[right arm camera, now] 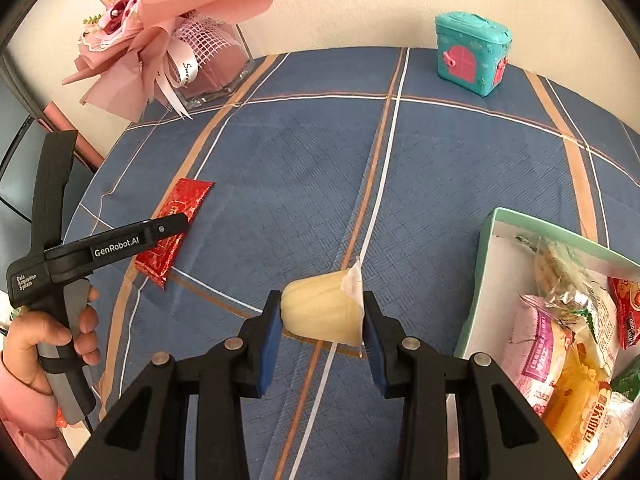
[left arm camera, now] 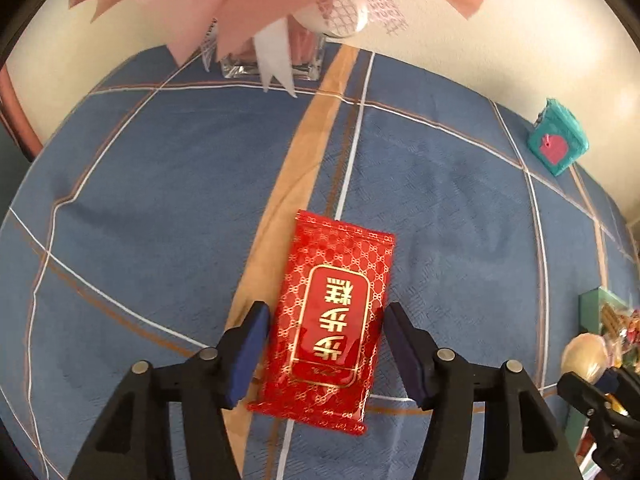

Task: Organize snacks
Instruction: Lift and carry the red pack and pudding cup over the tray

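Right gripper (right arm camera: 318, 334) clamped across a pale yellow jelly cup (right arm camera: 322, 310), 1 pad on its ribbed base and the other on its white foil lid, cup lying sideways and lifted clear of the blue plaid tablecloth (right arm camera: 280, 168). Just to the right, the green-rimmed snack box (right arm camera: 486, 264), already loaded with several wrapped packets. Probably mid-carry toward that box; best brought over the white floor near the rim, lowered until the cup sits among the packets, then released gently so the foil lid is not crushed or peeled.

Left gripper (left arm camera: 326, 344) half open, blue pads standing either side of the red packet (left arm camera: 330, 320), which lies flat on the cloth; no pad pressing on it. No earlier view to say whether a grasp or a release. If a grasp, better centred over the packet's middle, pads square to the long edges, closed firmly enough that the slick film does not slide out.

In the right wrist view, a hand (right arm camera: 48, 340) wrapped round the left tool's handle.

Farther back, against the wall, a pink bouquet (right arm camera: 160, 28) in a glass vase and a teal toy house (right arm camera: 472, 54), well apart from the work and best left alone.
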The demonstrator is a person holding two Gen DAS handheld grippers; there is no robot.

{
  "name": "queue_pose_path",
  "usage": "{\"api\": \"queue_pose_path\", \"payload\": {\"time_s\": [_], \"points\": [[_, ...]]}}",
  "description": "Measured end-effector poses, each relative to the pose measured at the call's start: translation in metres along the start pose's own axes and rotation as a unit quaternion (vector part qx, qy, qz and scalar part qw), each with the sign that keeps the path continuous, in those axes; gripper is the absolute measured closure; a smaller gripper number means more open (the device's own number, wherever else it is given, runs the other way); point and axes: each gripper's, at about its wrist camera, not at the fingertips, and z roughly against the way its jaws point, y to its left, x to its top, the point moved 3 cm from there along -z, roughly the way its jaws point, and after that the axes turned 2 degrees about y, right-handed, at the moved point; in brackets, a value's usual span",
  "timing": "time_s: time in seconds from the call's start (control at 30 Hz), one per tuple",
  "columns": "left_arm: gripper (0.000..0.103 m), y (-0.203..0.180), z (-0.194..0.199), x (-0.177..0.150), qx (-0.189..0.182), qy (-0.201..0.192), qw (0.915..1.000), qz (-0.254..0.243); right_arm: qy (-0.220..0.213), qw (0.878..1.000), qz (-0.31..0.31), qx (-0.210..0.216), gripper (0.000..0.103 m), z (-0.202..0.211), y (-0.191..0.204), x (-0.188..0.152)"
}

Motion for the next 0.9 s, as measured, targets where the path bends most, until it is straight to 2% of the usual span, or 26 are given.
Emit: {"api": "queue_pose_path", "payload": {"time_s": [0.1,0.17,0.27,0.53,0.73,0.9], "points": [[0.040,-0.008,-0.002,-0.004,0.026,-0.006,0.9993,-0.026,0.001,1.000,0.000,-0.001,0.064,0.000,0.000,0.000],[0.052,-0.011,0.001,-0.008,0.037,-0.009,0.9987,-0.034,0.000,1.000,0.001,-0.001,0.064,0.001,0.001,-0.001],[0.055,-0.010,0.007,-0.012,0.037,-0.005,0.9992,-0.016,-0.003,1.000,0.001,0.000,0.064,0.004,0.003,-0.002],[0.056,-0.027,0.049,-0.023,-0.013,-0.033,0.9987,0.036,-0.021,1.000,0.000,0.002,0.064,0.028,0.008,-0.006],[0.056,-0.062,0.104,-0.027,-0.036,-0.071,0.9959,0.042,-0.050,0.999,-0.003,0.001,0.064,0.064,0.011,-0.014],[0.056,-0.099,0.136,-0.034,-0.061,-0.084,0.9939,0.039,-0.069,0.997,-0.023,0.000,0.064,0.093,-0.002,-0.023]]}}
